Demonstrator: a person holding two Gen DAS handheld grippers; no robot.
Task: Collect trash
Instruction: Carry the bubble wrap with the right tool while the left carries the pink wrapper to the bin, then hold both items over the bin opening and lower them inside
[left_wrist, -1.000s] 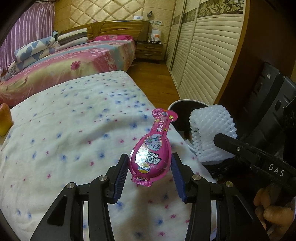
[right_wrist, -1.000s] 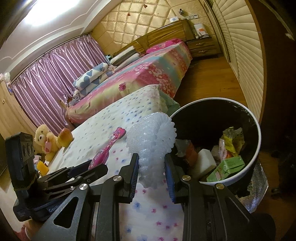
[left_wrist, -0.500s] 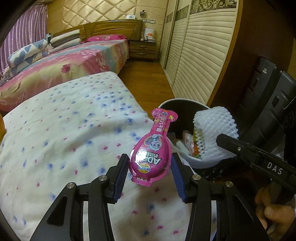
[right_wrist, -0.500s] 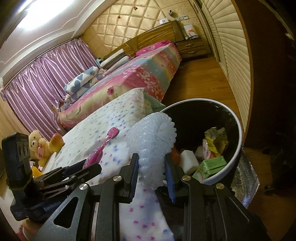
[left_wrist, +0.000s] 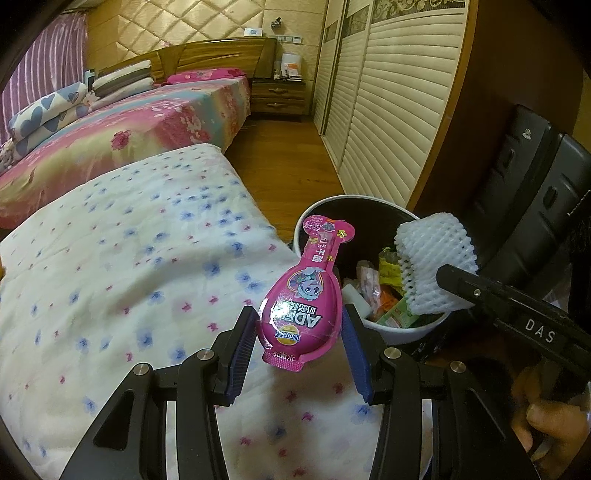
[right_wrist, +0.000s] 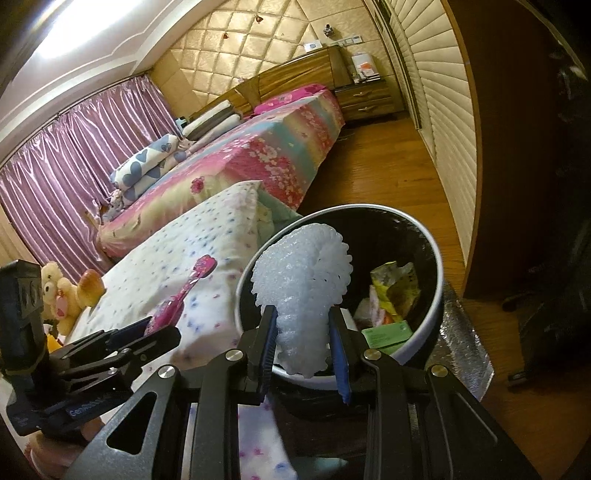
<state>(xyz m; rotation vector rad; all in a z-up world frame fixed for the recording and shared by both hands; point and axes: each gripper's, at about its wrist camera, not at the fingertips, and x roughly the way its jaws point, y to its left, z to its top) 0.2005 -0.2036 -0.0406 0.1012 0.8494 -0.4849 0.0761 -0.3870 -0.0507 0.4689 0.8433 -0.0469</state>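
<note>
My left gripper (left_wrist: 300, 325) is shut on a pink egg-shaped snack packet (left_wrist: 304, 299) with a long printed tab, held above the flowered bedspread (left_wrist: 129, 277) just left of the bin. A white foam fruit net (right_wrist: 299, 291) is squeezed between the pads of my right gripper (right_wrist: 303, 334), and it hangs over the near rim of the white bin (right_wrist: 437, 302). The same foam net (left_wrist: 432, 266) and bin (left_wrist: 413, 328) show at the right of the left wrist view. In the right wrist view the pink packet (right_wrist: 184, 295) and left gripper (right_wrist: 129, 332) sit at the lower left.
The bin holds several wrappers and a green box (right_wrist: 388, 330). It stands on the wooden floor (right_wrist: 388, 162) between the bed edge and a slatted wardrobe (left_wrist: 388, 110). A black suitcase (left_wrist: 524, 206) stands behind it. Plush toys (right_wrist: 66, 291) lie on the bed. A hand (left_wrist: 554, 424) grips the right tool.
Both grippers have moved toward the bin with their loads. The foam net now hangs over the bin's rim, and more of the bin's inside shows in both views.
</note>
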